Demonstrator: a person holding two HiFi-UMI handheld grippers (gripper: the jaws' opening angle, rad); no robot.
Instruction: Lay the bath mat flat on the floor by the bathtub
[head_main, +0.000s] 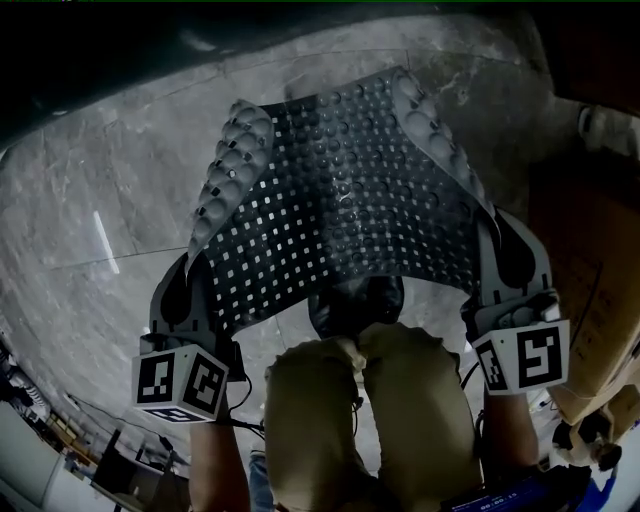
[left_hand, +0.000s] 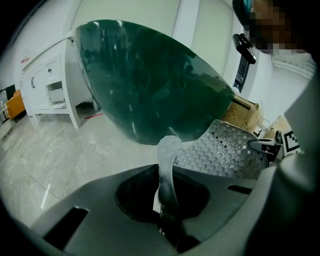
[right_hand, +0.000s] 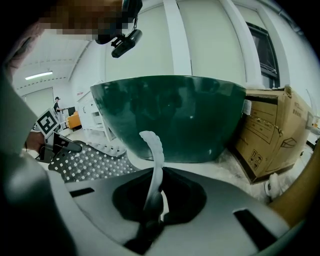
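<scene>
1. Grey marble floor (head_main: 80, 200) lies under you, with the dark green bathtub (right_hand: 170, 115) just ahead.
2. Your left gripper (head_main: 190, 275) and right gripper (head_main: 497, 262) are each clamped on a side edge of the bath mat (head_main: 340, 210).
3. The mat sags spread between them.

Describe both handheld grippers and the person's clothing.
The left gripper and right gripper have grey, rounded shells with dark insets. Each carries a white cube printed with black square markers. Thin black cables trail behind. The person wears khaki trousers.
</scene>
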